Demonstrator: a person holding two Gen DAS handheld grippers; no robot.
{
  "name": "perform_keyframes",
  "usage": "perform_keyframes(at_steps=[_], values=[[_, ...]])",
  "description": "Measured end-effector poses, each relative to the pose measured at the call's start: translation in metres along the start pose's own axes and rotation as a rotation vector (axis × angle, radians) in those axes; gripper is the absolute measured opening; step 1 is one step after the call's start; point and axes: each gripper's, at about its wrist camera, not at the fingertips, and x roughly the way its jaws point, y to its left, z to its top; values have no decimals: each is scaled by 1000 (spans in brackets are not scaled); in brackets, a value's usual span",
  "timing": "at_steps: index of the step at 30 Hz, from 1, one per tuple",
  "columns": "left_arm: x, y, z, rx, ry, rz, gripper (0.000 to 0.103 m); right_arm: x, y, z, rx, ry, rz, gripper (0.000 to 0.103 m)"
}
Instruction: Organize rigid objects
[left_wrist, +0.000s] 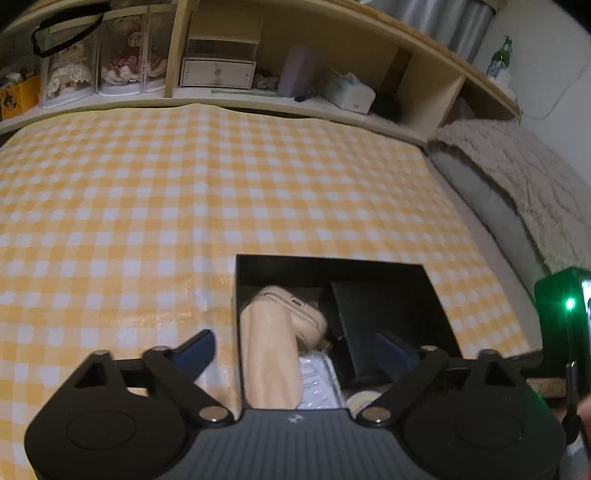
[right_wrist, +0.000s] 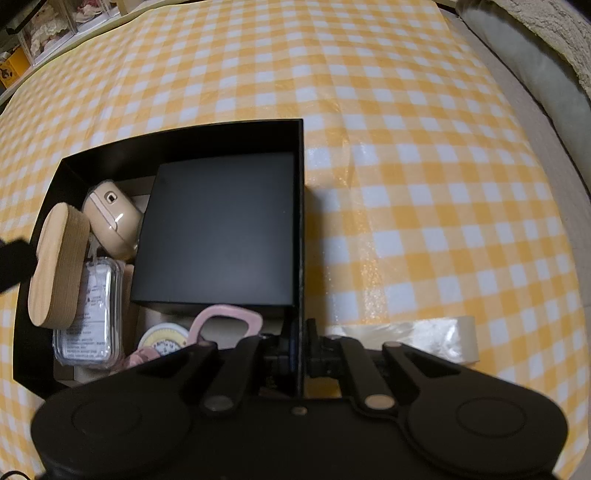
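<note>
A black open box (right_wrist: 300, 221) stands on the yellow checked cloth (right_wrist: 406, 147). It holds a smaller black box (right_wrist: 221, 229), an oblong wooden block (right_wrist: 55, 266), a beige case (right_wrist: 110, 221), a clear plastic case (right_wrist: 92, 314), a round tin (right_wrist: 166, 338) and a pink opener (right_wrist: 229, 321). My right gripper (right_wrist: 301, 354) is shut on the box's right wall. My left gripper (left_wrist: 295, 350) is open over the box's (left_wrist: 236, 314) near left part, with the wooden block (left_wrist: 269, 358) between its fingers but not gripped.
A shelf unit (left_wrist: 258, 99) with dolls, a drawer box and a tissue box runs along the far edge. A fuzzy blanket (left_wrist: 517, 177) lies at the right. A roll of clear tape (right_wrist: 424, 339) lies next to the right gripper.
</note>
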Motion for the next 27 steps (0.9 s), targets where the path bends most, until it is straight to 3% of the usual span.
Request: perform_keyframes(at_steps=[6,27], values=[[-6,-3,-2,25,25,15,103,0,0,0,0,0,0,6],[-39,-13,-9,76,33,22,103,0,0,-1,-9,2,-9,9]])
